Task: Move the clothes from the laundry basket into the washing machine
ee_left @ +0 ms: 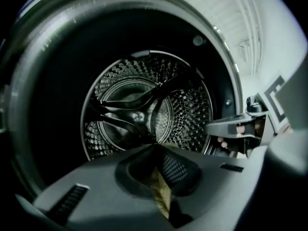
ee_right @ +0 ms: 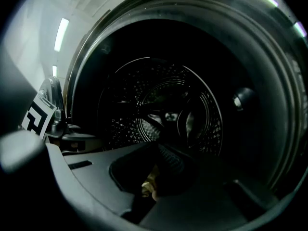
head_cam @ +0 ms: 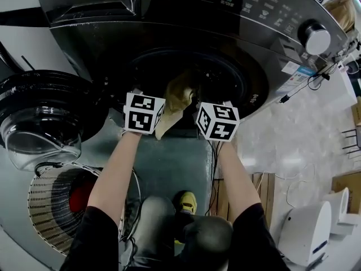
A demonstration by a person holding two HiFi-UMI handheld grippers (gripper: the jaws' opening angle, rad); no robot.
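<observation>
The left hand-held gripper (ee_left: 156,150) and right hand-held gripper (ee_right: 156,147) both clench a tan garment (head_cam: 179,95). It hangs at the open mouth of the washing machine (head_cam: 242,16).

Dim fisheye views, ceiling-light glare, dark vignetted edges

Pale glossy floor (head_cam: 282,145) at right, thin cables (head_cam: 293,179) trailing across. White rounded appliance (head_cam: 307,230) lower right, wooden boards (head_cam: 265,188) near it. Chair legs (head_cam: 351,140) at far edge. Overhead, white ceiling (ee_left: 226,8) with bright strip light (ee_right: 61,32).
</observation>
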